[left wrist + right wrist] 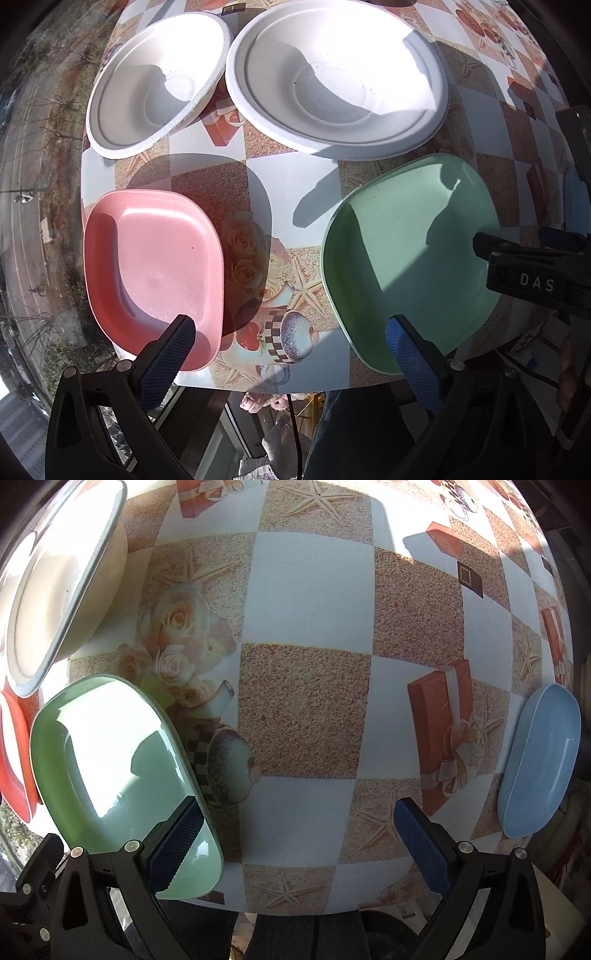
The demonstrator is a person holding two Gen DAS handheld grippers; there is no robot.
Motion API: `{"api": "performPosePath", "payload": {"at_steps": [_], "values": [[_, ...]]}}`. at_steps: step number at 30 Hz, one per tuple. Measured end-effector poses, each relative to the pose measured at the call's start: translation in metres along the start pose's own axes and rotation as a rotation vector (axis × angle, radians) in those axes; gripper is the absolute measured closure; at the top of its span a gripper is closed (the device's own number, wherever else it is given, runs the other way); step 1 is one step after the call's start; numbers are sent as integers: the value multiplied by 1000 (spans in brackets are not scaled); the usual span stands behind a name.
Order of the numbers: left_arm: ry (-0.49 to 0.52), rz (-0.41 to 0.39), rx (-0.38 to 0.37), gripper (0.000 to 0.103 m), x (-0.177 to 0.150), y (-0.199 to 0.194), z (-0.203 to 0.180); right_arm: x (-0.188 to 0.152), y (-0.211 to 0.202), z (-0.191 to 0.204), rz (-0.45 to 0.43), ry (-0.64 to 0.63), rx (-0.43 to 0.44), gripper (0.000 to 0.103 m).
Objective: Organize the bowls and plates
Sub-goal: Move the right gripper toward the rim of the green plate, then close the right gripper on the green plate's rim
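- Left claw (290, 350) gapes wide, nothing between its pads, hovering over the near edge of the desk (299, 184) between two plates.
- Right claw (299, 840) also spread apart and empty; its left pad sits over the near rim of the green plate (110, 753), contact can't be told.
- Pink plate (159, 269) lies flat near the desk's left edge; green plate (406, 258) flat at near right, well apart from the pink one.
- Two white bowls (155, 85) (336, 77) stand side by side behind them, rims almost touching.
- Blue plate (539, 760) sits alone at the far right edge of the desk in the right view.
- Colored plates look like hard, glossy plastic: probably light, stiff, somewhat slippery; best pinched across the raised rim at the near edge.
- White bowls look like molded pulp or foam: very light, matte, good friction, but a hard squeeze may dent the thin rim; take the lip gently.
- Likely stack by nesting like with like.
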State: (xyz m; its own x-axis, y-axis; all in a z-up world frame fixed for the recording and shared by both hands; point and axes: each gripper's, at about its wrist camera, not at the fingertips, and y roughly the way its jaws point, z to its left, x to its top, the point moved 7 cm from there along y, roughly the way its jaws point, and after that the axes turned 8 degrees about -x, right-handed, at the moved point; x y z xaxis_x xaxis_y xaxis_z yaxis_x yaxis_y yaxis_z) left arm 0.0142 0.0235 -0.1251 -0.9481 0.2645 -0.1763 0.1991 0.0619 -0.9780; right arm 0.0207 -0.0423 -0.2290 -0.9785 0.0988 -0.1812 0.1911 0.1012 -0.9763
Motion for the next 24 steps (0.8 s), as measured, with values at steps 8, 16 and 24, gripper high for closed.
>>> {"api": "performPosePath", "payload": {"at_steps": [8,16,24], "values": [[15,8,-23,0,13,8,-23,13,5,-54,27,129,8,0],[-44,-25,-21,0,21,20,-30,-9,28,-94,9,102,-22,0],[-142,-12,-22,0,14,41,-13,28,39,-75,-81,-107,-11,0]]}}
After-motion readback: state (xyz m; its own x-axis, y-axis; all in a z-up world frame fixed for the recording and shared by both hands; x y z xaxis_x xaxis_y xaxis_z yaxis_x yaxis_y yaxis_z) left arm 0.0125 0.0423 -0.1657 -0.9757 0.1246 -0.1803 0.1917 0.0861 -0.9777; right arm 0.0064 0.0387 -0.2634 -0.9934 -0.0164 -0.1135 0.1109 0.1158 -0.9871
